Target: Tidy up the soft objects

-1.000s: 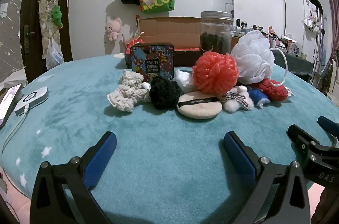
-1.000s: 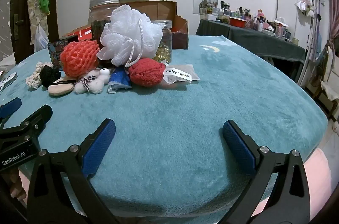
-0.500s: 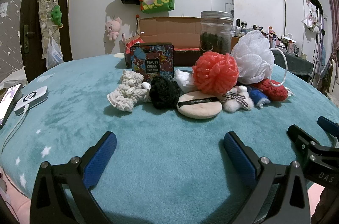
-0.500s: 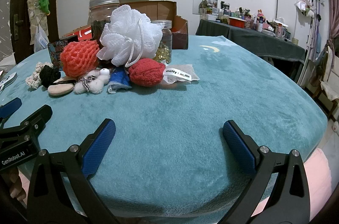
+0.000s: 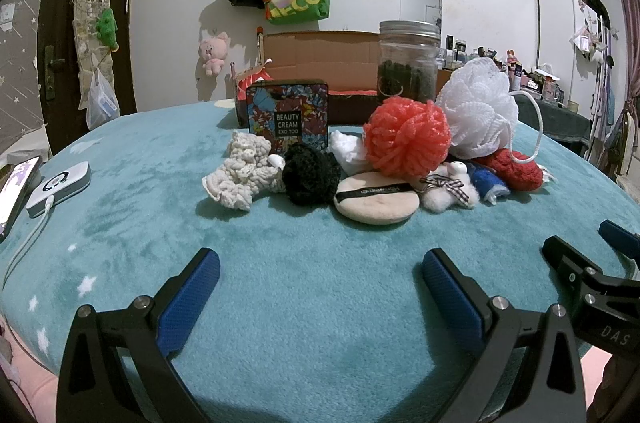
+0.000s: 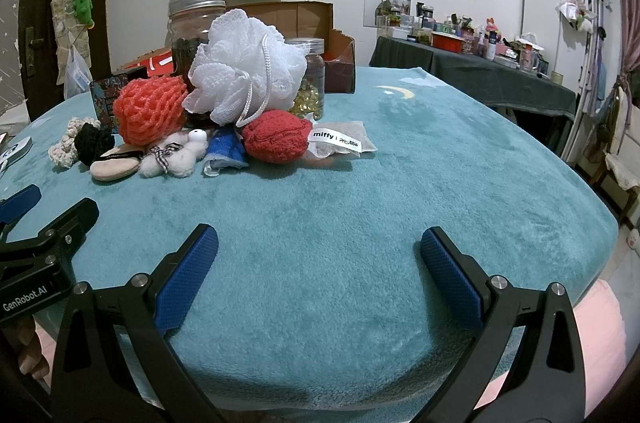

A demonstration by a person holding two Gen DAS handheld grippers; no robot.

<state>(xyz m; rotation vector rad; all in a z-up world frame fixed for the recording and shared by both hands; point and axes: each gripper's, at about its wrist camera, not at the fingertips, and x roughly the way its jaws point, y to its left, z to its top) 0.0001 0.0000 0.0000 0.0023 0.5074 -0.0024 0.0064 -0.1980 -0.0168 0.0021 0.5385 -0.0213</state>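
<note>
A pile of soft things lies mid-table on the teal blanket (image 5: 320,303): a cream knitted scrunchie (image 5: 240,175), a black scrunchie (image 5: 310,175), a beige powder puff (image 5: 378,199), an orange-red mesh ball (image 5: 406,137), a white bath pouf (image 5: 478,113), a fluffy white toy (image 5: 446,189), a blue cloth piece (image 5: 486,183) and a red knitted ball (image 5: 514,169). My left gripper (image 5: 320,271) is open and empty, well short of the pile. My right gripper (image 6: 318,249) is open and empty, right of the pile, with the red ball (image 6: 276,141) and pouf (image 6: 244,85) ahead-left.
A patterned tin (image 5: 288,113), a large glass jar (image 5: 408,63), a smaller jar (image 6: 310,79) and an open cardboard box (image 5: 320,63) stand behind the pile. A power bank (image 5: 58,187) and phone (image 5: 16,183) lie far left. A miffy packet (image 6: 340,143) lies right of the red ball.
</note>
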